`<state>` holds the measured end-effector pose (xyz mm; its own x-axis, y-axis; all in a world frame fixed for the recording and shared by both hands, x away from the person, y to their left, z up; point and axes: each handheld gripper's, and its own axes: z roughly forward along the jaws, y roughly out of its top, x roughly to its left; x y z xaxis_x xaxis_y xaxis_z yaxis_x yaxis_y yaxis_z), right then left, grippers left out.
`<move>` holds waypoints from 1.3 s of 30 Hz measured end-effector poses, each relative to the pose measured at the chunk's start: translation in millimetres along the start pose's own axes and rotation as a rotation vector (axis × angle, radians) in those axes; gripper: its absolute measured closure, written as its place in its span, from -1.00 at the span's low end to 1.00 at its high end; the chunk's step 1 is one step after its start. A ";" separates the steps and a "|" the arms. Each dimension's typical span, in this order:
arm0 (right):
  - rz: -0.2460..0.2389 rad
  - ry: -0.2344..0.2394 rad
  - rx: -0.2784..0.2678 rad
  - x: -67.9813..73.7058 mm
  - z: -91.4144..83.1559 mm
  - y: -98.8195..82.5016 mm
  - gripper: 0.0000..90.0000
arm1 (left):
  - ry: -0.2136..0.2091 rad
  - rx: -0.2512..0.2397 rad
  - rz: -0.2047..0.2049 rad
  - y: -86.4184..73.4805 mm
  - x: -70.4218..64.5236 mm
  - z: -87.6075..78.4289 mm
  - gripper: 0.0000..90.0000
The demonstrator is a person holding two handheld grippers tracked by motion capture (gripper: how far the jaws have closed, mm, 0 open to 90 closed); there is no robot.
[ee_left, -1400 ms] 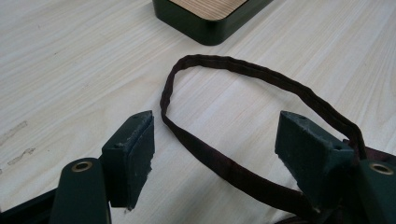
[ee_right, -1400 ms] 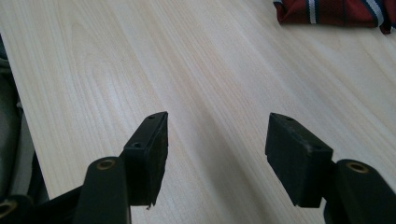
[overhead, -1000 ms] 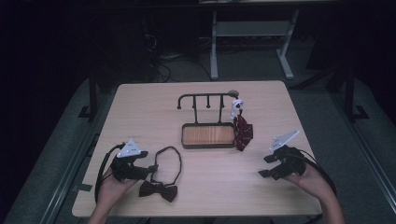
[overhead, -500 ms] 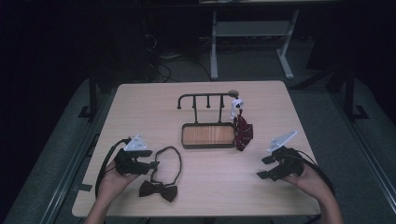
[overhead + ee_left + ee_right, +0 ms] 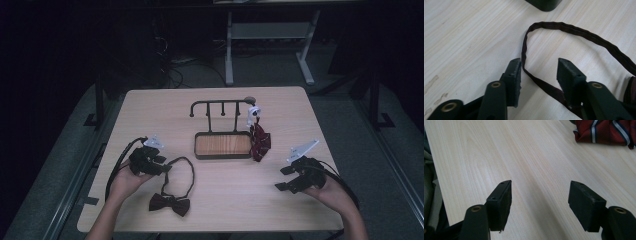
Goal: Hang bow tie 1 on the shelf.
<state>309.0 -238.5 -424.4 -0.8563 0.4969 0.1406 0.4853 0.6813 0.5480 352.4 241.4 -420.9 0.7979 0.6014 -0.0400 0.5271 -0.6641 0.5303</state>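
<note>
- Fingers (image 5: 515,75) of the left gripper (image 5: 161,165) are being closed about the strap (image 5: 574,31) of the bow tie (image 5: 170,203); they are standing half apart, the strap is lying between them, brushing one pad, and it is not yet being pinched.
- Right gripper (image 5: 281,178) is being held wide and empty over bare wood, near the striped tie (image 5: 259,142).
- Bow tie is lying flat near the front-left of the table (image 5: 150,105), its strap looped away toward the tray (image 5: 223,145).
- Strap is being judged thin, soft and very light: it is likely to sag, twist and trail once lifted, and the knot is expected to dangle below.
- Hold is being judged best on the strap's near run, where it is raised slightly off the wood; a flat-lying part may be slipped over.
- Open room is being seen between bow tie and tray; the rack (image 5: 220,106) stands behind the tray, and its hooks may be snagged by the loop.
- Front edge is close to the knot, so dragging toward the person risks a drop.
</note>
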 end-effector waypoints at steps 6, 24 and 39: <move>0.002 -0.001 0.001 0.8 -0.2 -0.1 -0.22 | 0.002 0.043 0.005 4.5 6.6 8.9 0.31; -0.009 -0.005 -0.007 3.7 -3.3 2.2 -0.20 | -0.006 0.123 -0.054 3.1 19.8 25.6 0.70; -0.005 0.003 -0.005 1.7 0.5 1.7 -0.20 | -0.056 0.109 -0.042 3.0 16.0 19.5 0.98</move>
<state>308.5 -236.3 -423.6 -0.8592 0.4919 0.1404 0.4803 0.6811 0.5527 372.5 240.3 -436.5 0.7881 0.6057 -0.1093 0.5864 -0.6849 0.4325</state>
